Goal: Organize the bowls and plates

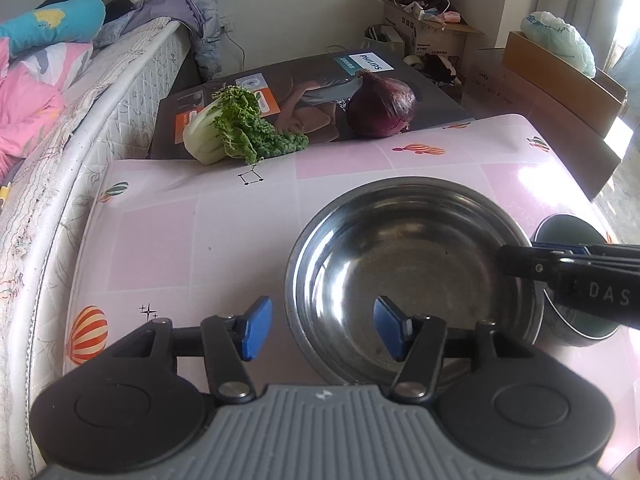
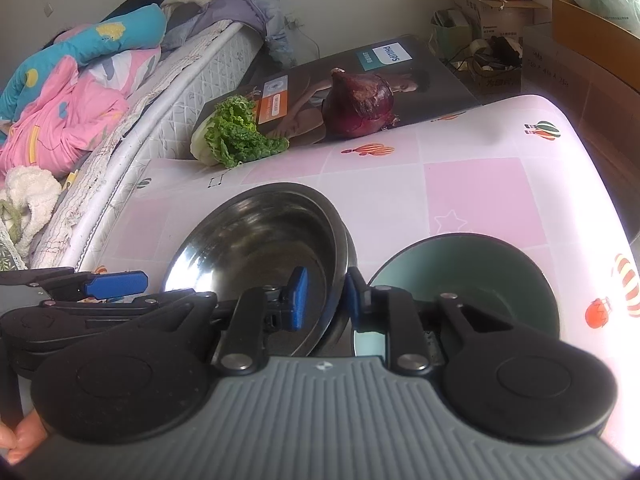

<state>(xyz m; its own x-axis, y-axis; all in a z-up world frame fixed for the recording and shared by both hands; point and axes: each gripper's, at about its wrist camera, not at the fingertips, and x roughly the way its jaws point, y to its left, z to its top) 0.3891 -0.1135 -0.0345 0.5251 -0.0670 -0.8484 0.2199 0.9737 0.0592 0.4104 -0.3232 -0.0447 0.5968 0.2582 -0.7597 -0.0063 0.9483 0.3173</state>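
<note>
A wide steel bowl stands on the pink patterned table. My left gripper is open astride the bowl's near-left rim, one blue pad outside and one inside, neither pressing on it. From the right, my right gripper reaches in over the bowl's far-right rim. In the right wrist view my right gripper is shut on the rim of the steel bowl. A smaller green bowl sits just right of the steel one, and its edge shows behind the right gripper.
At the table's far edge, a leafy cabbage and a red onion lie on a dark printed box. A bed with bedding runs along the left. Cardboard boxes crowd the back right corner.
</note>
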